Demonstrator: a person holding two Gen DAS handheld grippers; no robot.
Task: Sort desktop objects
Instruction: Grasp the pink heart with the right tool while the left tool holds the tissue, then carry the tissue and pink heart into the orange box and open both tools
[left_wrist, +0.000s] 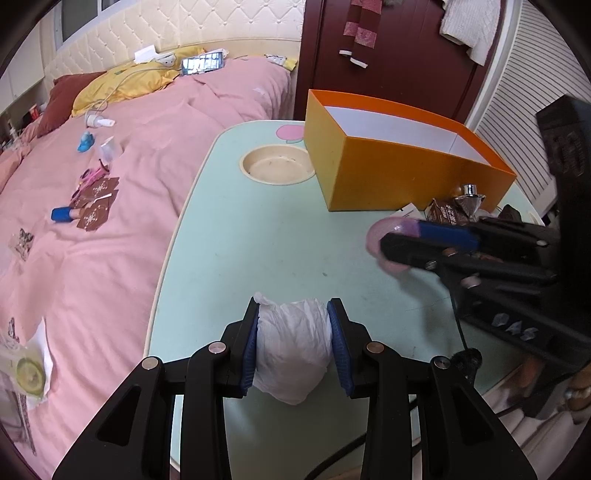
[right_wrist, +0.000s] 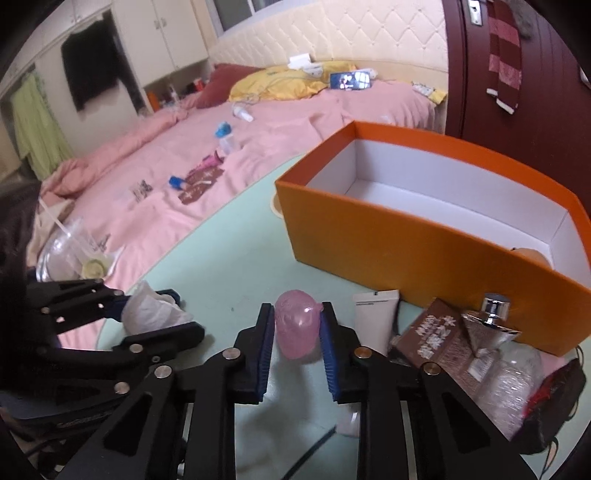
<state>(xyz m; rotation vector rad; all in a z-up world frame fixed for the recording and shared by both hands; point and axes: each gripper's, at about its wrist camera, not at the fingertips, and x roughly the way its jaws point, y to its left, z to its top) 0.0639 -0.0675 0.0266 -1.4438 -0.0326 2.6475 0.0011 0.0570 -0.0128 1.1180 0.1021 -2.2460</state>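
My left gripper (left_wrist: 293, 314) is shut on a crumpled white tissue wad (left_wrist: 291, 347) above the near part of the pale green table (left_wrist: 236, 236). My right gripper (right_wrist: 298, 314) is shut on a pink translucent plastic object (right_wrist: 297, 323); the left wrist view shows that gripper (left_wrist: 397, 242) at the right with the pink object (left_wrist: 380, 230) blurred. An open orange box (right_wrist: 424, 236) with a white inside stands on the table beyond both grippers. A white tube (right_wrist: 375, 315), a brown carton (right_wrist: 430, 336) and a perfume bottle (right_wrist: 493, 317) lie against the box's near wall.
A round beige cup recess (left_wrist: 275, 164) is sunk into the table left of the orange box (left_wrist: 391, 158). A pink bed (left_wrist: 110, 192) strewn with small items borders the table's left edge. A dark red wardrobe (left_wrist: 402, 48) stands behind the box. A clear bottle (right_wrist: 511, 384) lies at right.
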